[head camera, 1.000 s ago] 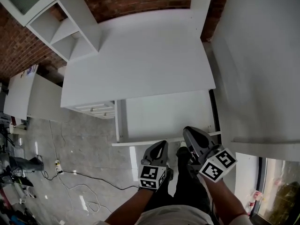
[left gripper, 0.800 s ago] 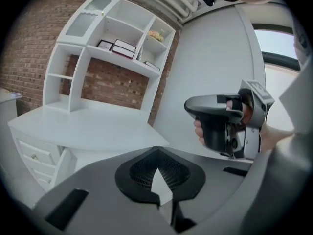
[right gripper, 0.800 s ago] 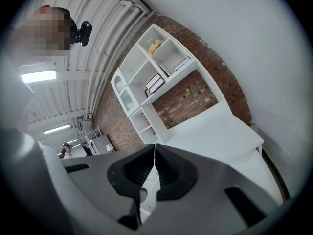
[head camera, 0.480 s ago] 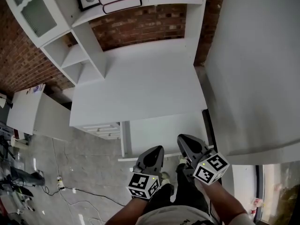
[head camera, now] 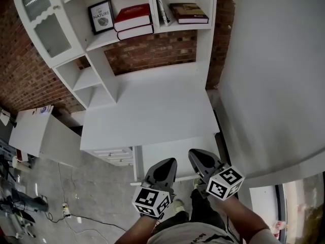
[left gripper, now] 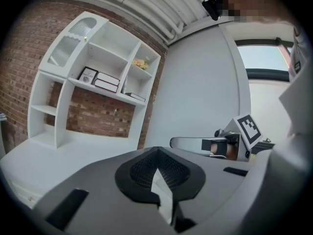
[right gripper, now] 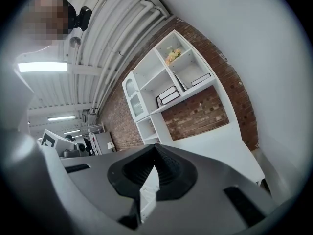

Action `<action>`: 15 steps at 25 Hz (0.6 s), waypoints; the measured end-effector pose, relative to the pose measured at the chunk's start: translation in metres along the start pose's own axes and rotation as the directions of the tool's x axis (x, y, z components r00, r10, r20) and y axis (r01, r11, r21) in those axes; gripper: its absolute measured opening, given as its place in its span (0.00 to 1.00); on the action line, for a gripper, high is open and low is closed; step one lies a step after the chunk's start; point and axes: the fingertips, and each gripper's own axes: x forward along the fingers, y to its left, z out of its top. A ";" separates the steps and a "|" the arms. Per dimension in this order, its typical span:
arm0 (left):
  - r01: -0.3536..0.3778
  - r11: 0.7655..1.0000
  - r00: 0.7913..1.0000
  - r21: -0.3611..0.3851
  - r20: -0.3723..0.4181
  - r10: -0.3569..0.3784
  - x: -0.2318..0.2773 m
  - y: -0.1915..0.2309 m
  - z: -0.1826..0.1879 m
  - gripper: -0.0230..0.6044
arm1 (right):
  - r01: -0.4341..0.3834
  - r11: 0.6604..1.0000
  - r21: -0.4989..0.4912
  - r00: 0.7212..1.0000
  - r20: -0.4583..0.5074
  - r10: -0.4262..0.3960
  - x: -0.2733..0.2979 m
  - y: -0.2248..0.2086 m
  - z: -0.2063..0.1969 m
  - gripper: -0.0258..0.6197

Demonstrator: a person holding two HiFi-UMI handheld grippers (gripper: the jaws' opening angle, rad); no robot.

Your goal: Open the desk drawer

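Note:
The white desk (head camera: 152, 105) stands against a brick wall. Its stack of drawers (head camera: 114, 155), with small knobs, sits closed under the left end of the top. Both grippers hover side by side off the desk's front edge, to the right of the drawers and apart from them. My left gripper (head camera: 169, 162) (left gripper: 156, 152) is shut with nothing between its pads. My right gripper (head camera: 196, 154) (right gripper: 156, 150) is shut and empty too, and shows in the left gripper view (left gripper: 190, 142) pointing toward the wall.
A white shelf unit (head camera: 152, 14) above the desk holds books and a framed picture (head camera: 100, 16), with a glass-door cabinet (head camera: 48, 27) at its left. A large white panel (head camera: 274, 75) stands to the right. A low white table (head camera: 30, 128) and floor cables (head camera: 66, 210) lie left.
Both grippers have risen in front of the desk, still shut. The head view has tipped up, so the upper shelves with books have come into sight.

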 end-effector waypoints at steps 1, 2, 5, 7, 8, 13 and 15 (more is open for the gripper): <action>0.001 1.000 1.000 0.010 0.005 -0.001 0.001 0.000 0.004 0.06 | -0.003 1.000 -0.003 1.000 0.000 0.003 0.001 0.000 0.002 0.07; 0.000 1.000 1.000 0.015 0.011 0.000 0.002 0.001 0.008 0.06 | -0.007 1.000 -0.005 1.000 0.001 0.007 0.002 0.000 0.004 0.07; -0.005 1.000 1.000 0.017 0.026 0.004 0.005 0.005 0.016 0.06 | -0.013 1.000 -0.011 1.000 -0.001 0.013 0.004 -0.001 0.008 0.07; -0.007 1.000 1.000 0.017 0.030 0.006 0.005 0.006 0.018 0.06 | -0.015 1.000 -0.016 1.000 -0.003 0.015 0.004 0.000 0.009 0.07; -0.008 1.000 0.999 0.019 0.031 0.007 0.004 0.007 0.019 0.06 | -0.016 1.000 -0.019 1.000 -0.003 0.016 0.005 0.001 0.010 0.07; -0.015 1.000 0.999 0.013 0.036 0.014 0.001 0.011 0.023 0.06 | -0.024 0.999 -0.026 1.000 -0.005 0.024 0.007 0.007 0.012 0.07; -0.017 1.000 0.999 0.010 0.038 0.016 0.002 0.013 0.024 0.06 | -0.027 0.999 -0.027 1.000 -0.006 0.027 0.008 0.007 0.012 0.07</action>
